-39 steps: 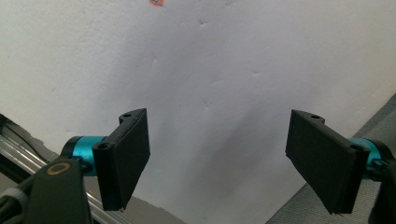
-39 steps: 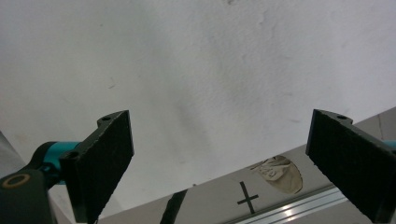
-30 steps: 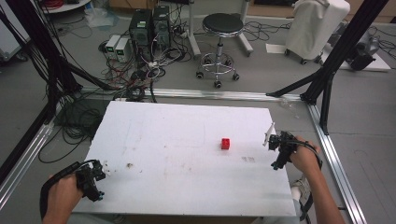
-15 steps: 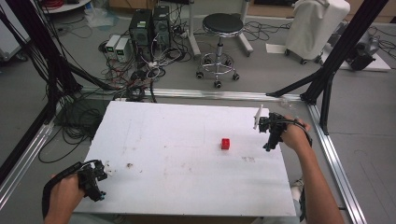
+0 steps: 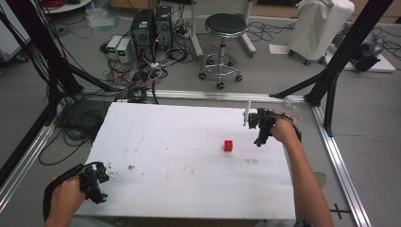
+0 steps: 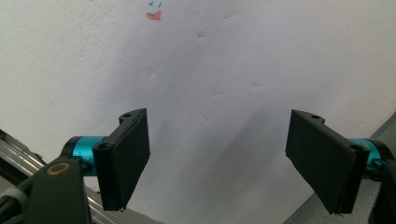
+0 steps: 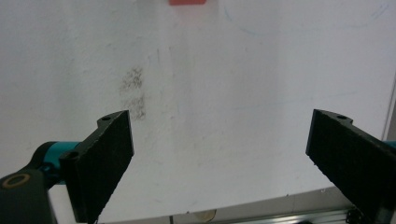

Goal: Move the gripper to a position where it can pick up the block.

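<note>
A small red block (image 5: 228,145) lies on the white table (image 5: 189,132), right of its middle. My right gripper (image 5: 261,137) hovers over the table's right side, just right of the block, open with nothing between its jaws. The red block (image 7: 187,2) peeks in at the top edge of the right gripper view, ahead of my right gripper (image 7: 219,158). My left gripper (image 5: 100,187) rests at the table's near left corner, open and empty. In the left gripper view my left gripper (image 6: 219,163) stands wide over bare white surface.
An orange smudge (image 6: 154,15) and a grey scuff (image 7: 133,91) mark the tabletop. Aluminium rails (image 5: 338,156) frame the table. Beyond the far edge stand a round stool (image 5: 222,28), computer boxes (image 5: 151,26) and tangled cables (image 5: 142,71).
My right gripper has moved away from the near right edge, farther up the table and slightly left, toward the red block's far side. The left gripper has stayed put.
</note>
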`<state>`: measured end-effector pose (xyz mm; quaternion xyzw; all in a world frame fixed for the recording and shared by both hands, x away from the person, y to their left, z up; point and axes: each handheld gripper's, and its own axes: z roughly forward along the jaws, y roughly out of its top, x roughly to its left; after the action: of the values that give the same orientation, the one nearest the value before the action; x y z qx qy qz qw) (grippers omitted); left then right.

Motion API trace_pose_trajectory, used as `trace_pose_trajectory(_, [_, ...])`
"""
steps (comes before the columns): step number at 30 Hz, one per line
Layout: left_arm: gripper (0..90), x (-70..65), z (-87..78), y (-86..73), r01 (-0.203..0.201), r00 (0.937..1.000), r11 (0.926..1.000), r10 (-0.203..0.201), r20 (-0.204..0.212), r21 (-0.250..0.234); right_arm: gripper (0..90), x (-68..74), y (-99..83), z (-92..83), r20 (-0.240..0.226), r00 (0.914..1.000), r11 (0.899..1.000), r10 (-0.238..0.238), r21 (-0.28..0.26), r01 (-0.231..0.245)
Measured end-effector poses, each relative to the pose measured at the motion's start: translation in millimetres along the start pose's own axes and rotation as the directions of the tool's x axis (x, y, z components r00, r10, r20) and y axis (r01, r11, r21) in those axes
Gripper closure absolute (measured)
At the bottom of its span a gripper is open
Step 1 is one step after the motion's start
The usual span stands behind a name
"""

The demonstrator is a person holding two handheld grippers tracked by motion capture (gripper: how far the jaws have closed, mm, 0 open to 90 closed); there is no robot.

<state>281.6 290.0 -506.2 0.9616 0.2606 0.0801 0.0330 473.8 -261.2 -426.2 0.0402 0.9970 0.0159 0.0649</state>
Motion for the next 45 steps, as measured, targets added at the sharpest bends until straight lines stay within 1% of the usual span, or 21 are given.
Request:
trace_pose_trajectory(1, [22.1, -0.1, 0.0, 0.2, -0.001, 1.0, 1.0, 0.001, 0.0, -0.001, 6.8, -2.1, 5.9, 4.1, -0.011, 0.9999, 1.0, -0.004, 0.0, 0.004])
trace_pose_trajectory(5, [22.1, 0.3, 0.1, -0.6, 0.006, 1.0, 1.0, -0.006, 0.0, -0.006, 6.8, -4.4, 15.3, 10.8, -0.023, 0.9996, 1.0, -0.017, -0.003, 0.017])
trace_pose_trajectory(8, [22.1, 1.1, 0.5, -1.6, 0.009, 0.9999, 0.9999, -0.009, -0.007, -0.009, 6.8, -5.0, 25.3, 17.1, -0.038, 0.9988, 0.999, -0.032, -0.014, 0.032])
trace_pose_trajectory(13, [22.1, 1.0, 0.6, -1.9, 0.005, 1.0, 1.0, -0.005, 0.001, -0.007, 6.8, -7.5, 44.6, 32.2, -0.059, 0.996, 0.998, -0.066, -0.017, 0.065])
trace_pose_trajectory(16, [22.1, 1.3, -0.4, -3.1, 0.01, 0.9999, 0.9999, -0.01, -0.004, -0.011, 6.8, -6.7, 50.3, 36.9, -0.064, 0.9955, 0.997, -0.07, -0.021, 0.068])
trace_pose_trajectory(20, [22.0, 1.7, -1.2, -3.8, 0.013, 0.9999, 0.9998, -0.013, -0.001, -0.012, 6.8, -5.3, 62.1, 48.4, -0.09, 0.9923, 0.996, -0.085, -0.032, 0.082])
trace_pose_trajectory(22, [22.1, 1.5, -1.3, -3.4, 0.012, 0.9999, 0.9998, -0.012, 0.0, -0.013, 6.8, -4.2, 64.2, 50.5, -0.093, 0.9921, 0.996, -0.084, -0.033, 0.081])
trace_pose_trajectory(23, [22.1, 1.2, -1.0, -3.2, 0.016, 0.9999, 0.9998, -0.016, 0.001, -0.015, 6.8, -3.2, 68.1, 55.2, -0.096, 0.9906, 0.995, -0.098, -0.029, 0.096])
trace_pose_trajectory(25, [22.1, 1.1, -1.0, -2.9, 0.01, 0.9999, 0.9998, -0.01, -0.003, -0.016, 6.8, -2.7, 69.8, 57.4, -0.103, 0.9895, 0.995, -0.102, -0.024, 0.1])
trace_pose_trajectory(26, [22.1, 1.1, -1.4, -2.8, 0.01, 0.9999, 0.9998, -0.01, 0.0, -0.014, 6.8, -3.3, 73.2, 62.3, -0.103, 0.986, 0.991, -0.131, -0.035, 0.128])
trace_pose_trajectory(27, [22.1, 1.1, -1.4, -3.0, 0.011, 0.9999, 0.9998, -0.011, -0.002, -0.018, 6.8, -3.3, 73.2, 62.3, -0.103, 0.986, 0.991, -0.131, -0.035, 0.128])
trace_pose_trajectory(28, [22.1, 1.5, -1.7, -3.0, 0.01, 0.9999, 0.9998, -0.01, 0.0, -0.015, 6.8, -1.0, 76.0, 66.1, -0.111, 0.9875, 0.994, -0.112, -0.011, 0.112])
trace_pose_trajectory(29, [22.0, 1.3, -1.4, -3.2, 0.016, 0.9999, 0.9997, -0.016, -0.001, -0.019, 6.8, -1.0, 76.0, 66.1, -0.111, 0.9875, 0.994, -0.112, -0.011, 0.112])
trace_pose_trajectory(30, [22.0, 1.3, -1.4, -3.3, 0.019, 0.9998, 0.9996, -0.019, 0.001, -0.018, 6.8, -0.9, 79.2, 71.9, -0.117, 0.9834, 0.99, -0.139, -0.018, 0.138])
trace_pose_trajectory(31, [22.0, 1.3, -1.4, -3.3, 0.019, 0.9998, 0.9997, -0.019, 0.002, -0.018, 6.8, -0.9, 79.2, 71.9, -0.117, 0.9834, 0.99, -0.139, -0.018, 0.138])
trace_pose_trajectory(32, [22.1, 1.5, -1.5, -3.3, 0.014, 0.9999, 0.9998, -0.014, 0.0, -0.018, 6.8, 0.6, 80.3, 73.8, -0.125, 0.9847, 0.993, -0.122, -0.007, 0.122])
trace_pose_trajectory(33, [22.1, 1.5, -1.6, -3.2, 0.013, 0.9999, 0.9998, -0.013, 0.001, -0.018, 6.8, 1.2, 81.4, 75.9, -0.128, 0.9846, 0.993, -0.119, 0.001, 0.12])
trace_pose_trajectory(35, [22.1, 1.3, -1.7, -3.1, 0.014, 0.9999, 0.9997, -0.014, 0.0, -0.02, 6.8, 0.3, 83.5, 80.9, -0.132, 0.9813, 0.99, -0.14, -0.002, 0.141])
trace_pose_trajectory(38, [22.1, 1.4, -2.1, -3.2, 0.016, 0.9999, 0.9995, -0.016, -0.002, -0.026, 6.8, 2.4, 86.0, 85.3, -0.143, 0.9841, 0.994, -0.105, 0.027, 0.11])
trace_pose_trajectory(44, [22.1, 1.8, -2.4, -3.5, 0.017, 0.9999, 0.9995, -0.017, -0.001, -0.027, 6.8, 2.3, 89.9, 90.2, -0.145, 0.9847, 0.995, -0.096, 0.023, 0.1])
trace_pose_trajectory(45, [22.0, 1.8, -2.4, -3.6, 0.018, 0.9998, 0.9995, -0.018, -0.001, -0.027, 6.8, 1.6, 90.2, 91.0, -0.142, 0.9842, 0.994, -0.105, 0.014, 0.109])
